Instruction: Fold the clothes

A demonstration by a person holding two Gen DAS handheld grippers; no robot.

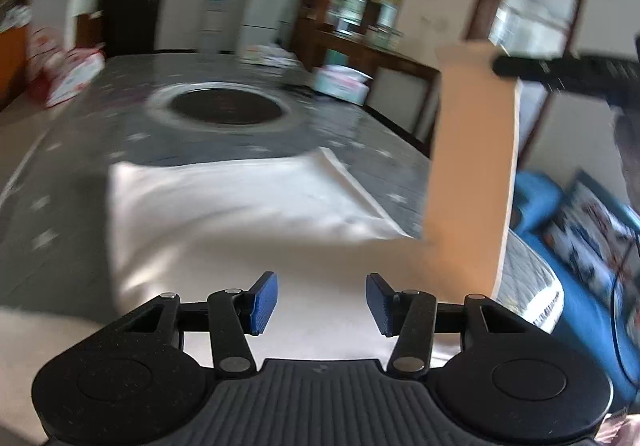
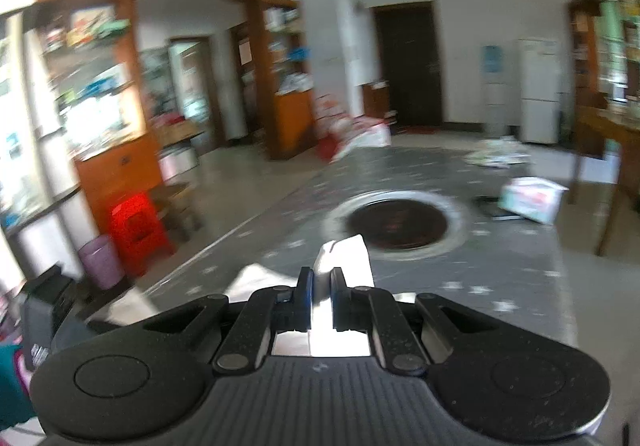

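Grey table (image 1: 80, 149) – left view: cloth (image 1: 240, 197) spread; right view: corner (image 2: 344, 258) pinched.

One garment (image 1: 240, 197), one table (image 1: 80, 117), two tools (image 1: 322, 300) (image 2: 320, 286).

A grey starred table (image 2: 460, 270) with a round dark inset (image 2: 396, 221); beside it, a red stool (image 2: 138, 232).
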